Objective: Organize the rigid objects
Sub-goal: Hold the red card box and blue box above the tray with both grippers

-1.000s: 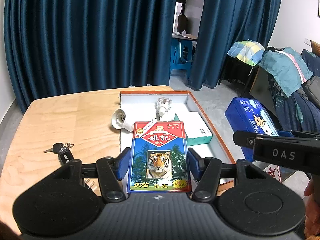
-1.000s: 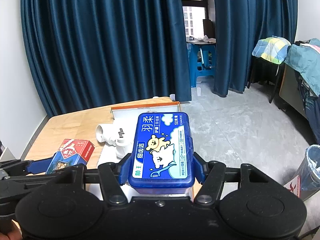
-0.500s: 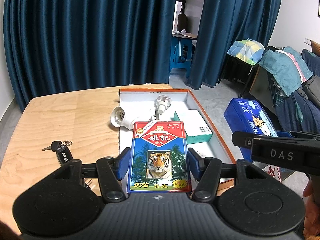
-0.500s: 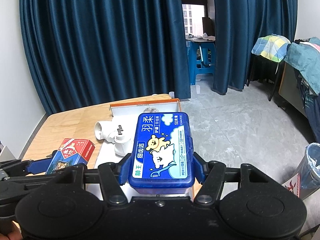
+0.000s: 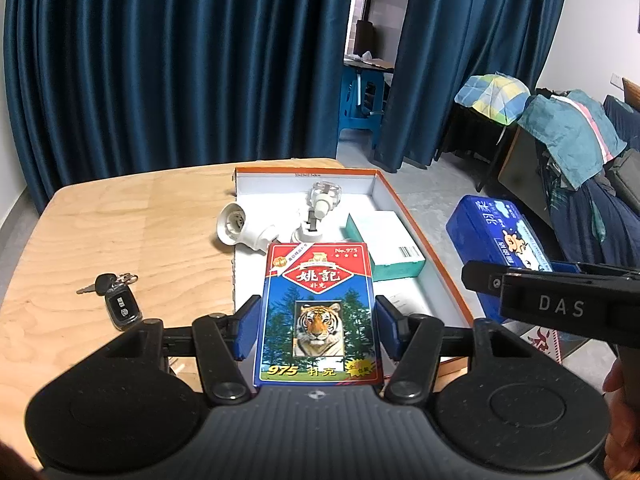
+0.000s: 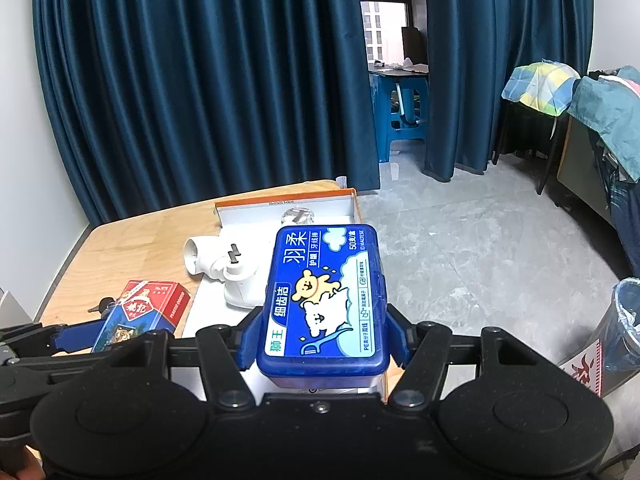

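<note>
Rigid objects are lying partly sorted, and by my reading the job is sitting around its midpoint. On the left of the wooden table (image 5: 120,220), a black car key fob with its metal keys (image 5: 116,300) is resting outside the box, well apart from it, so it is waiting to be collected. Next along, a white plastic lamp socket (image 5: 240,228) is lying across the left wall of the shallow white cardboard box with an orange rim (image 5: 400,200), half in and half out; it probably needs settling inside.

The left gripper (image 5: 316,328) is holding a red and blue playing-card pack with a tiger picture (image 5: 318,312), its jaws pressing on both long sides, and is hanging above the near end of the box. Inside the box, a small white fitting with a clear faceted knob (image 5: 320,208) is lying near the far wall, and a white and teal flat carton (image 5: 384,244) is lying toward the right wall. Two or three things are thus stowed already.

Furthest right, the right gripper (image 6: 324,336) is clamping a blue plastic floss-pick case with a cartoon bear label (image 6: 326,292), its jaws gripping the sides, over the box's right edge. Both carried things are waiting to be set down.
</note>
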`<act>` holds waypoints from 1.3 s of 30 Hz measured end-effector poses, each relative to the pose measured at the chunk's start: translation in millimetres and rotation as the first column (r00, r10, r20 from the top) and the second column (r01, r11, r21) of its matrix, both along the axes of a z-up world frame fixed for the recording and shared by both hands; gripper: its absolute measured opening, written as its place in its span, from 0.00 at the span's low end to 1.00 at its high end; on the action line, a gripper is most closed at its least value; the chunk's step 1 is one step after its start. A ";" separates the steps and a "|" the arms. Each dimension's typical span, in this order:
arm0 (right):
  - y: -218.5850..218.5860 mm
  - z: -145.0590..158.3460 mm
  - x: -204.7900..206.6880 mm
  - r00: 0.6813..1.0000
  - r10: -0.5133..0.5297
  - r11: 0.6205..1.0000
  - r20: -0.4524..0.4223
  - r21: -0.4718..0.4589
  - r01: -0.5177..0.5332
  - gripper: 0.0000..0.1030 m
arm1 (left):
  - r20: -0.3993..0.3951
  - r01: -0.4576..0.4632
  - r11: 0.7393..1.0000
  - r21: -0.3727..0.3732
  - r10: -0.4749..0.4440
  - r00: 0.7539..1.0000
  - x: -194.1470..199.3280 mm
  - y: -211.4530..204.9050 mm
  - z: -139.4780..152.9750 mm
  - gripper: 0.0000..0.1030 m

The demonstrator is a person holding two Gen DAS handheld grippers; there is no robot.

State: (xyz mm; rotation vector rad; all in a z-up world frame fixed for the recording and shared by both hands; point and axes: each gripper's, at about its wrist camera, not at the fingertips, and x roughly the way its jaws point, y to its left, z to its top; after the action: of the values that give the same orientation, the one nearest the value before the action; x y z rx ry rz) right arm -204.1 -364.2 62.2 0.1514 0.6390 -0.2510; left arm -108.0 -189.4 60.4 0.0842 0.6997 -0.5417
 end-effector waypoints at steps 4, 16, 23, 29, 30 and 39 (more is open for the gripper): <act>0.4 -3.0 0.9 1.000 0.000 1.000 -0.003 0.003 0.000 0.71 | -0.009 -0.003 1.000 -0.001 0.003 1.000 0.8 0.6 -2.5 0.58; -1.0 -10.4 5.1 1.000 -0.001 1.000 -0.017 0.009 0.001 0.71 | -0.034 0.007 1.000 0.001 -0.007 0.999 2.5 0.2 -9.0 0.58; -2.1 -15.3 9.9 1.000 -0.001 1.000 -0.032 0.012 0.001 0.71 | -0.047 0.005 1.000 0.000 -0.005 0.999 6.0 -0.8 -12.7 0.58; -2.5 -19.6 16.0 0.999 -0.001 1.000 -0.044 0.015 0.002 0.71 | -0.055 0.005 1.000 0.004 -0.005 0.998 7.8 -2.8 -15.4 0.58; -2.5 -20.3 16.5 0.999 0.000 1.000 -0.046 0.016 0.001 0.71 | -0.056 0.006 1.000 0.004 -0.006 0.998 8.0 -3.5 -16.1 0.58; -4.2 -26.7 23.5 0.998 0.001 1.000 -0.064 0.023 0.000 0.71 | -0.072 0.010 1.000 0.009 -0.009 0.997 12.5 -6.7 -22.2 0.58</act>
State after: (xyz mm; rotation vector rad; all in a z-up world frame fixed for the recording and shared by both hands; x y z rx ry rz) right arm -180.6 -368.4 35.5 0.1662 0.7055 -0.2485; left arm -95.6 -196.1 38.2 0.0772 0.7720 -0.5529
